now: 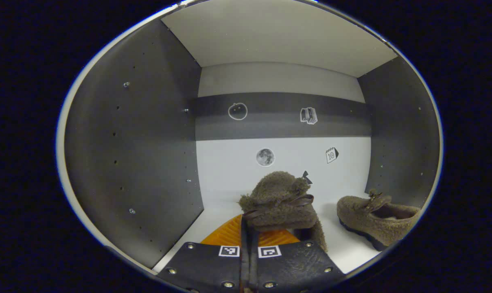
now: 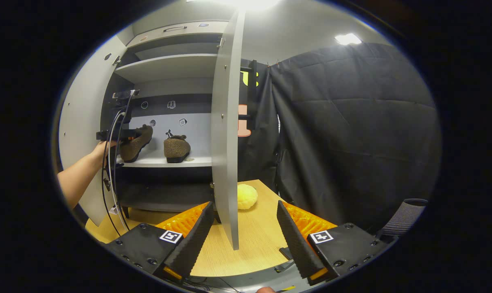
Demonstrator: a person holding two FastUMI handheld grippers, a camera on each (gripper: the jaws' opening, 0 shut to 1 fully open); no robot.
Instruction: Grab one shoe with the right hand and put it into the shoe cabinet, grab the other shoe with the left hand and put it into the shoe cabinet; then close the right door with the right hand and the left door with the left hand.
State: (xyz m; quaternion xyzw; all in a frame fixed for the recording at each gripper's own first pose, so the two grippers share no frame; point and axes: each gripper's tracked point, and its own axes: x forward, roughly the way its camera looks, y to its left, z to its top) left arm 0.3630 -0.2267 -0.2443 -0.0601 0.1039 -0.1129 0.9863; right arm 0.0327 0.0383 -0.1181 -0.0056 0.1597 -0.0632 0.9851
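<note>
The left tool [image 1: 249, 260] is closed on the second fuzzy brown shoe [image 1: 279, 201], held just above the shelf [image 1: 343, 252] inside the shoe cabinet; the first shoe [image 1: 376, 217] already stands to its right. It should lower the sole flat, beside but apart from that shoe, then release. The right tool [image 2: 246, 240] is open and empty, with the right door [image 2: 226, 122] just ahead.

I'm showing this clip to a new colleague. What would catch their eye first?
Probably the fuzzy brown shoe pinched in the left gripper, held just above the white cabinet shelf. Its mate already sits on that shelf to the right. In the right gripper view, the open right gripper straddles the edge of the open right door.
</note>
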